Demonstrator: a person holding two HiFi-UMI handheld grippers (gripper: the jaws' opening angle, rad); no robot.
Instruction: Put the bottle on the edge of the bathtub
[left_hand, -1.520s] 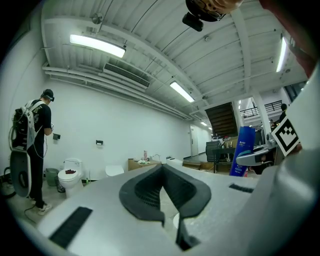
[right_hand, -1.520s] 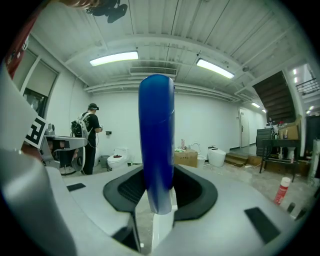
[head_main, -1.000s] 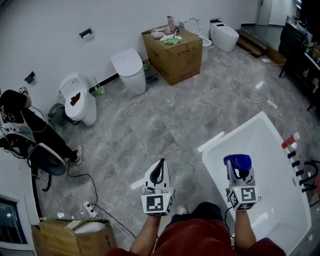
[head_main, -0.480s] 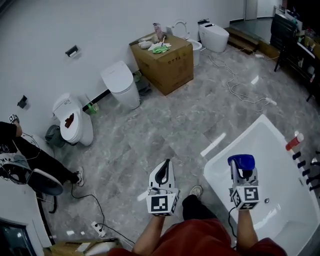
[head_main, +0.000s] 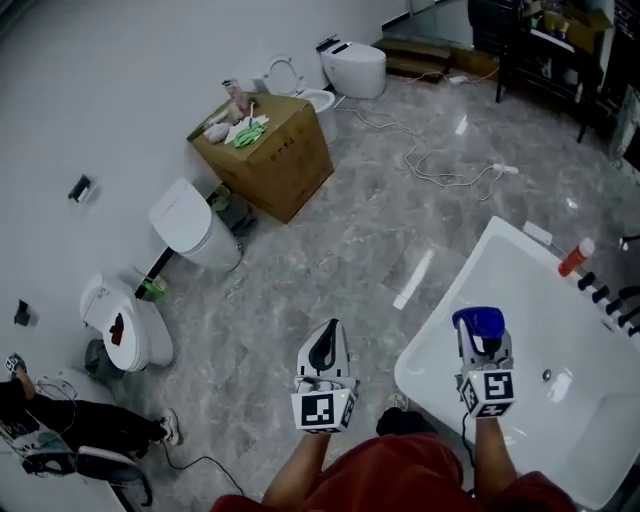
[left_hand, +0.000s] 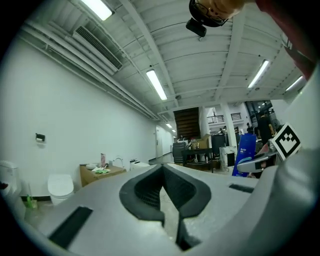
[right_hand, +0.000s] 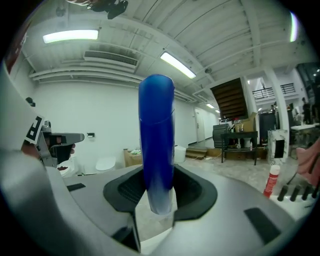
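Observation:
My right gripper (head_main: 481, 335) is shut on a blue bottle (head_main: 478, 322), which stands upright between its jaws (right_hand: 156, 145). In the head view it hovers over the near left part of the white bathtub (head_main: 432, 322). The bottle's lower end is clamped between the dark pads (right_hand: 192, 192). My left gripper (head_main: 322, 338) is held beside it over the grey floor, left of the tub. Its jaws are shut with nothing between them (left_hand: 161, 172). The left gripper view also catches the blue bottle (left_hand: 246, 150) off to the right.
A red-and-white bottle (head_main: 575, 257) and black tap knobs (head_main: 600, 293) stand on the tub's far edge. A cardboard box (head_main: 270, 150), toilets (head_main: 190, 225) (head_main: 125, 335) (head_main: 355, 65), a floor cable (head_main: 440, 160) and a dark shelf (head_main: 545, 40) surround the floor. A person (head_main: 60, 430) sits at lower left.
The head view has swung round: box and toilets slid left, and the tub shows more of its far edge. Both grippers stay level in front of me, the blue bottle still gripped.

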